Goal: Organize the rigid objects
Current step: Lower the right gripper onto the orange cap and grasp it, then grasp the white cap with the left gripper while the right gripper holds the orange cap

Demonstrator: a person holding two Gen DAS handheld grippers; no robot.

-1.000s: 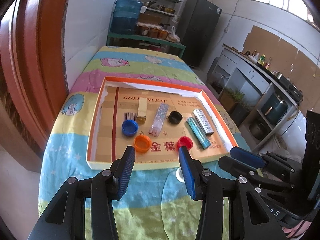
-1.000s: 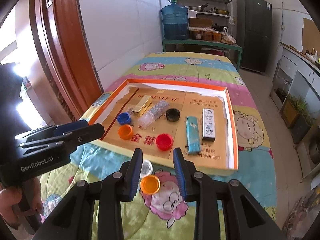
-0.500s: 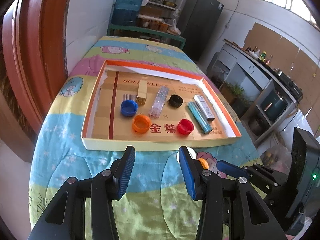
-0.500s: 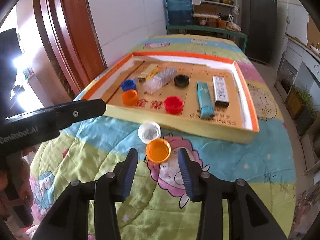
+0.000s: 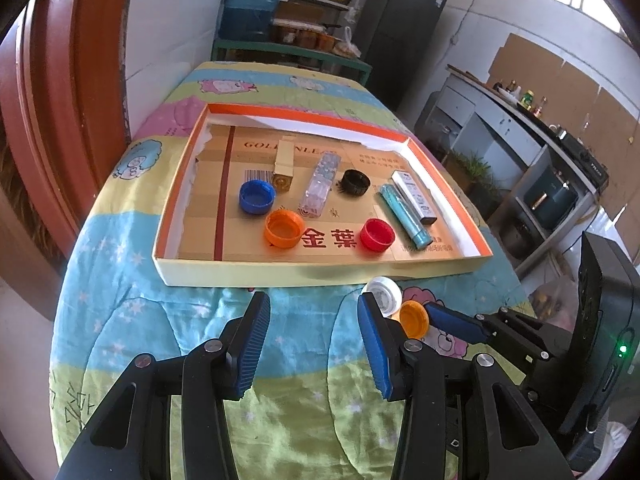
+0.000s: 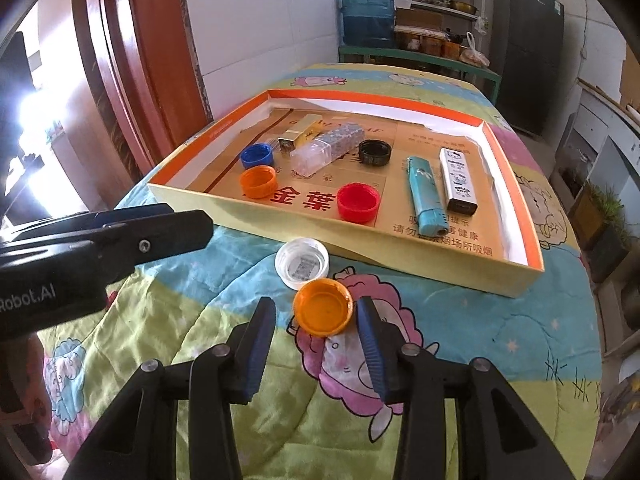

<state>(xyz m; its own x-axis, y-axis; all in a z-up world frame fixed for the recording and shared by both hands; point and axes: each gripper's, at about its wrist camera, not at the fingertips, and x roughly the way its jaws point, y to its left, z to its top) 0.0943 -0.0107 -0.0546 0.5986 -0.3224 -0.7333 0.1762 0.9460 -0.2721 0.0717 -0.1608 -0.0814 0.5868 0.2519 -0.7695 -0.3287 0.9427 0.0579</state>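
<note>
Reaching for the loose orange cap [image 6: 322,309] is the step in hand, as far as I can judge: the right gripper [image 6: 316,322] hangs low over the quilt [image 6: 500,344] with its blue fingers [image 6: 259,344] spread wide, and the cap sits partly between the tips, nearer the right-hand one, not yet pinched. It lies just outside the near wall of the cardboard tray [image 6: 400,258], open side up, touching a clear white cap [image 6: 302,264] that sits between it and that wall.

The next move seems to call for easing forward a little so both pads straddle the rim, closing on it without nudging the white cap, then lifting it over the wall to join the others.

The cap is a shallow, hard plastic ring, bright orange, ribbed around the outside, the twin of the orange cap in the tray [image 6: 258,181]. Inside the tray also lie a blue cap [image 6: 257,155], a red cap [image 6: 358,201], a black cap [image 6: 375,152], a gold box [image 6: 301,136], a clear glittery case [image 6: 327,148], a teal lighter [image 6: 423,192] and a white lighter [image 6: 458,180].

The left gripper [image 5: 310,320] waits in front of the tray's near wall, spread too and holding nothing
</note>
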